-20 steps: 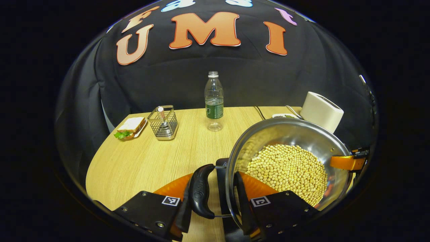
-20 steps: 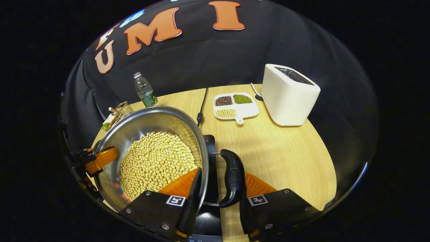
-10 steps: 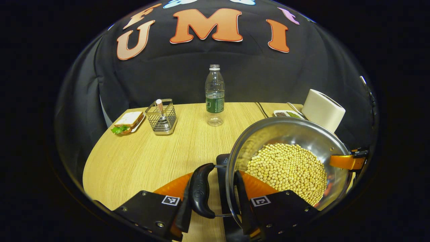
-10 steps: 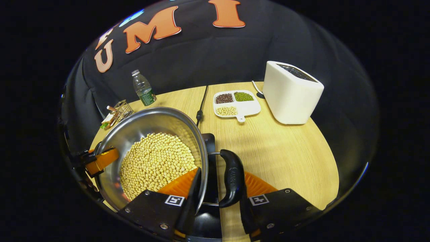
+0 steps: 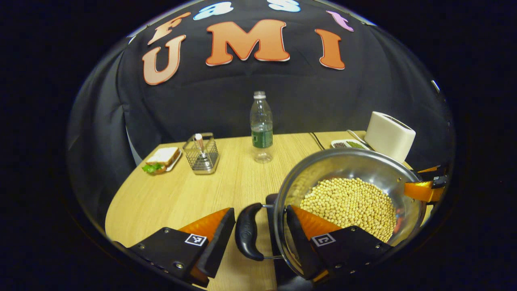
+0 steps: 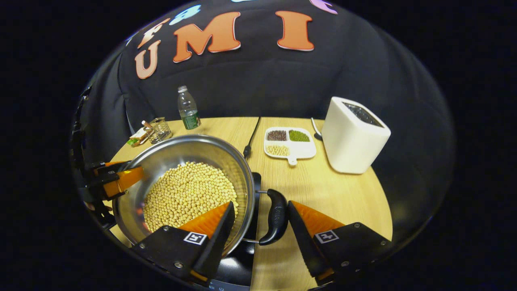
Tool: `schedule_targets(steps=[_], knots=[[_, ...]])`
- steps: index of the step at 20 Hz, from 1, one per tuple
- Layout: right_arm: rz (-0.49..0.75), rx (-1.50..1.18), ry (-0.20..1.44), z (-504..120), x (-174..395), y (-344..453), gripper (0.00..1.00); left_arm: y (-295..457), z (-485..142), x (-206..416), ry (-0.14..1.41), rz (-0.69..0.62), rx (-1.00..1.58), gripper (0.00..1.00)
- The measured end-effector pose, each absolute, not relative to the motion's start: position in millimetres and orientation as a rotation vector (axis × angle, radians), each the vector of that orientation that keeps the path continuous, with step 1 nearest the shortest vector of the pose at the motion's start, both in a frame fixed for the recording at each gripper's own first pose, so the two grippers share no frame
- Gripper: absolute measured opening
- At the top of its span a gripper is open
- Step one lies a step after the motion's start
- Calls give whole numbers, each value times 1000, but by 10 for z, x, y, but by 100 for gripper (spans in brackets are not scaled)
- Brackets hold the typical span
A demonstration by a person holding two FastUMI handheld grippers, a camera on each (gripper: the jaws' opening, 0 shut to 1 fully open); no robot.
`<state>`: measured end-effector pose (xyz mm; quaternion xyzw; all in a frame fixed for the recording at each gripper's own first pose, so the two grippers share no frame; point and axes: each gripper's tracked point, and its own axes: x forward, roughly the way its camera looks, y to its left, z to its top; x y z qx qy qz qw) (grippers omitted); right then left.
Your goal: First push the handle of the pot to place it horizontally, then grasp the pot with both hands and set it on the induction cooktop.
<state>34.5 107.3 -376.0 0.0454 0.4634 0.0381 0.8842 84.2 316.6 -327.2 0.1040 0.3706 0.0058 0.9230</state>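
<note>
So the pot [image 6: 190, 190], full of yellow beans, sits on the black induction cooktop [image 6: 238, 266] near the table's [image 6: 343, 194] front edge. Left gripper [image 5: 258, 238] and right gripper [image 6: 258, 230] both gape open, each straddling a black side handle [image 5: 248, 236] without pinching it.

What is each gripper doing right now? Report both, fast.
Left gripper: open, fingers straddling the pot's left handle, not pressing.
Right gripper: open, straddling the pot's right handle, released.
</note>
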Motion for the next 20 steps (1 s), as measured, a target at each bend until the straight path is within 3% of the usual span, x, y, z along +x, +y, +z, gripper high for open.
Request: schedule_targets(steps=[3, 9, 10, 11, 16, 17, 20], knots=[[83, 82, 839, -3168, 478, 953, 93, 3179, -2755, 978, 640, 35, 236, 78], [124, 81, 609, -2110, 603, 929, 94, 3130, -1527, 1123, 383, 62, 201, 78], [132, 81, 576, -1935, 616, 933, 99, 3127, -1354, 1129, 355, 60, 176, 78], [140, 83, 545, -1777, 606, 937, 94, 3131, -1178, 1149, 328, 60, 153, 78], [179, 117, 371, -977, 679, 922, 93, 3249, -273, 1035, 180, 83, 96, 78], [181, 117, 341, -832, 682, 898, 98, 3267, -105, 1010, 152, 86, 93, 78], [196, 143, 248, -412, 652, 882, 98, 3321, 409, 916, 62, 90, 88, 77]])
